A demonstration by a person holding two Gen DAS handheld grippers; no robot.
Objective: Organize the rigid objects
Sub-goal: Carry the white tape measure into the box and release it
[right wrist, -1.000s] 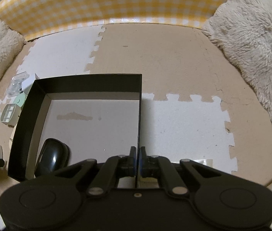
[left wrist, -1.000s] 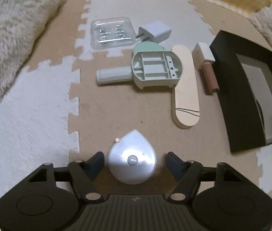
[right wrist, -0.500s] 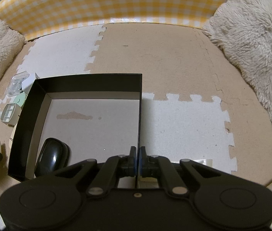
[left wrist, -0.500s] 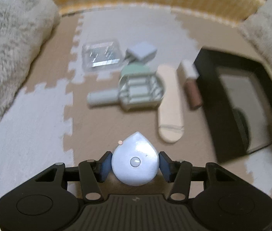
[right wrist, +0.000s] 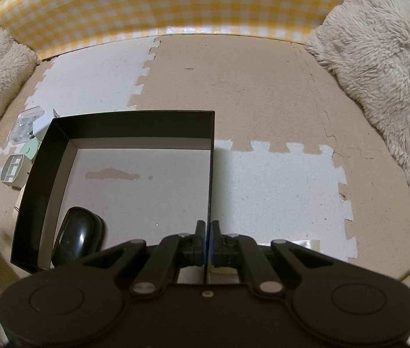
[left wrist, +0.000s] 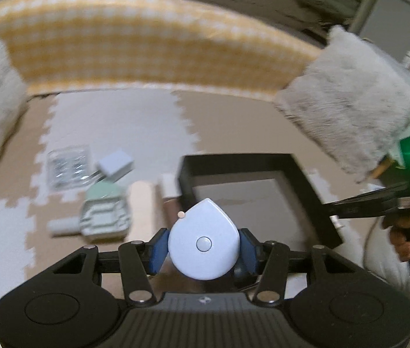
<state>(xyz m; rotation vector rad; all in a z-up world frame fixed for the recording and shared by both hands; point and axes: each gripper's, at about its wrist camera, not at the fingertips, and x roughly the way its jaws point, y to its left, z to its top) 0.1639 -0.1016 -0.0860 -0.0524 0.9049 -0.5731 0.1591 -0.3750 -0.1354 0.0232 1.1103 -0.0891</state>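
Pinching a white teardrop-shaped case [left wrist: 203,243] between its blue pads [left wrist: 157,249], my left gripper [left wrist: 203,246] is carrying it clear of the foam floor mat [left wrist: 112,121], its jaws having just been closing onto the case, which now sits pressed between them. I am seeing, beyond it and to the left, a loose row lying on the mat: a clear plastic tray [left wrist: 68,166], a white charger plug [left wrist: 115,166], a pale green holder [left wrist: 104,214], a wooden board [left wrist: 142,203] and a small wood-and-white piece [left wrist: 170,194], the last just beside the left wall of the black box [left wrist: 234,161]. My right gripper [right wrist: 207,239] is sitting pressed together on the right wall of that box, the thin black edge running between its fingertips. I am finding a black computer mouse [right wrist: 77,236] lying inside the box, in its near left corner. Fluffy cushions [right wrist: 384,58] are flanking the mat, and a yellow checked panel [right wrist: 175,3] is closing off the far side.
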